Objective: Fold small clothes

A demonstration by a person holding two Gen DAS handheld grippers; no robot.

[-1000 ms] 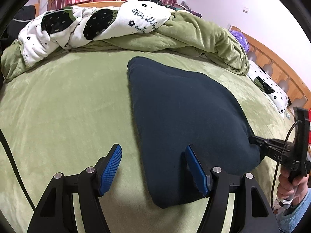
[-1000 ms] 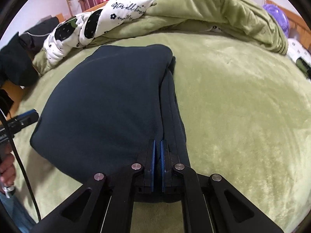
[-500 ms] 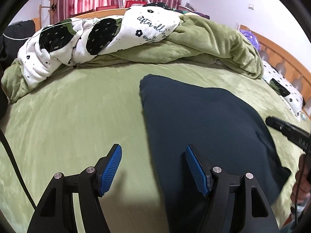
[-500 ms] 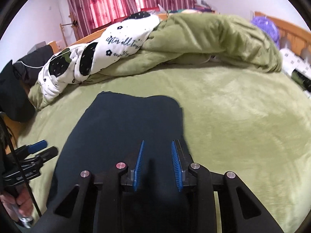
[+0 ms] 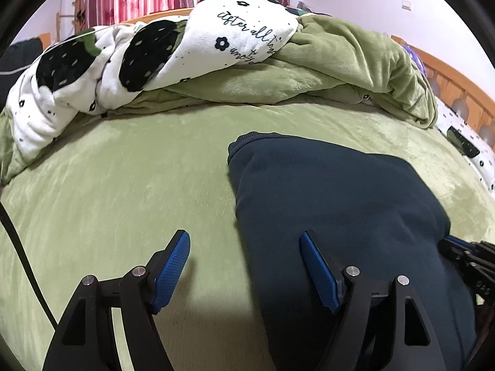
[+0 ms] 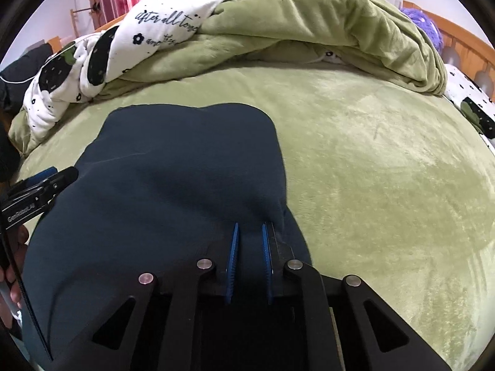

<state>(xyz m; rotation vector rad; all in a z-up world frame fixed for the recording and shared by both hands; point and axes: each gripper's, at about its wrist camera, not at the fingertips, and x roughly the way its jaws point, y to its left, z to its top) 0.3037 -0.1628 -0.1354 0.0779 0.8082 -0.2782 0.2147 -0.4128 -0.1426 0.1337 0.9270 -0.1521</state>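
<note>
On green bedspread (image 6: 386, 160), folded navy garment (image 6: 185, 167).

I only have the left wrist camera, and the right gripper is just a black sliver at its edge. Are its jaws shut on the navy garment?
Observer: No. The right gripper is over the near right part of the garment, and its jaws stand a narrow gap apart.
Operator: Is the cloth flat there?
Observer: Not quite. A raised fold runs just ahead of its right-hand pad.
Operator: What is beside that edge?
Observer: The green blanket, lying smooth right up to the garment.
</note>
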